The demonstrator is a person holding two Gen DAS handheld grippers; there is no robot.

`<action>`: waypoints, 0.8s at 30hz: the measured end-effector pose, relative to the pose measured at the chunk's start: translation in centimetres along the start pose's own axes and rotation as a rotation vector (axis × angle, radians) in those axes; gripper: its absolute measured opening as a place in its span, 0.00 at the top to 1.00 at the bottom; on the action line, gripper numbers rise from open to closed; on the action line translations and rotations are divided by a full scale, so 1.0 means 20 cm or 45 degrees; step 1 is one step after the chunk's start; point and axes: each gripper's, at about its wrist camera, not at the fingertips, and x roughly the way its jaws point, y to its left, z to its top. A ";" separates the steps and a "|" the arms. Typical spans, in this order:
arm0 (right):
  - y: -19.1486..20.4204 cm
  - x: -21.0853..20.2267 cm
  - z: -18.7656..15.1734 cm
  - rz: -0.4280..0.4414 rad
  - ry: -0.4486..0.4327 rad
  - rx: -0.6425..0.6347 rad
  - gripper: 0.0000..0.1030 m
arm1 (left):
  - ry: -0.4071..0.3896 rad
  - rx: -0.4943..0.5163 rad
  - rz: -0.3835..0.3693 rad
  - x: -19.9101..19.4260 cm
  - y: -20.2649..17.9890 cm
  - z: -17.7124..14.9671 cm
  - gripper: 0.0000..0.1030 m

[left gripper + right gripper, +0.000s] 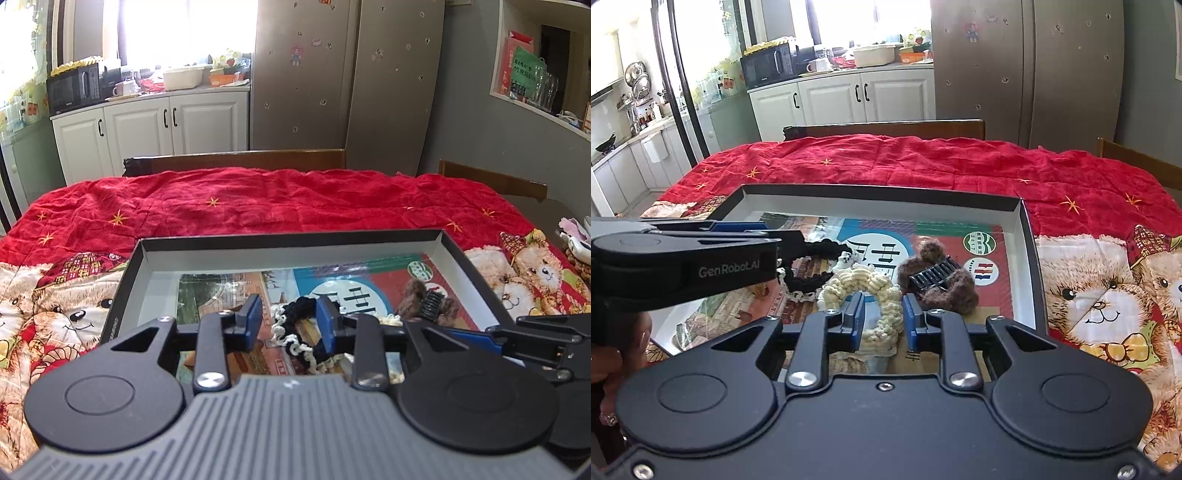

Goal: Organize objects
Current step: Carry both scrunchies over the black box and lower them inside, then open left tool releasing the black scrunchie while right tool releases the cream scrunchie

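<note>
Crocheted items lie inside a shallow open box (1028, 236) with a dark rim and white inner walls, standing on the table. A printed sheet (945, 236) lines the box floor.

Black scrunchie (295, 325), edged in white, lies near the middle of the box floor. The left gripper (290, 319) stands over it with its jaws partly open; the scrunchie sits between the blue pads (253, 314), and neither pad visibly presses on it.

Cream scrunchie (866, 291) lies just right of the black one, touching it or nearly so. The right gripper (882, 321) has its jaws slightly apart around the near right side of the cream ring: one pad sits inside the ring and the other outside. Whether the pads press on the yarn cannot be told.

Brown fuzzy hair clip (942, 282) with a black toothed comb lies to the right of the cream scrunchie, inside the box near its right wall.

Red quilted cloth (258, 199) with gold stars and teddy-bear prints covers the table around the box. A person's hand (613, 354) holds the left gripper at the left edge of the right wrist view. White cabinets (147, 125) and a microwave (74, 88) stand on the far side.
</note>
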 end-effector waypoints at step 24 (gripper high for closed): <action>0.12 -0.30 -0.01 0.029 -0.092 -0.067 0.79 | -0.108 0.047 -0.024 -0.33 -0.03 0.01 0.45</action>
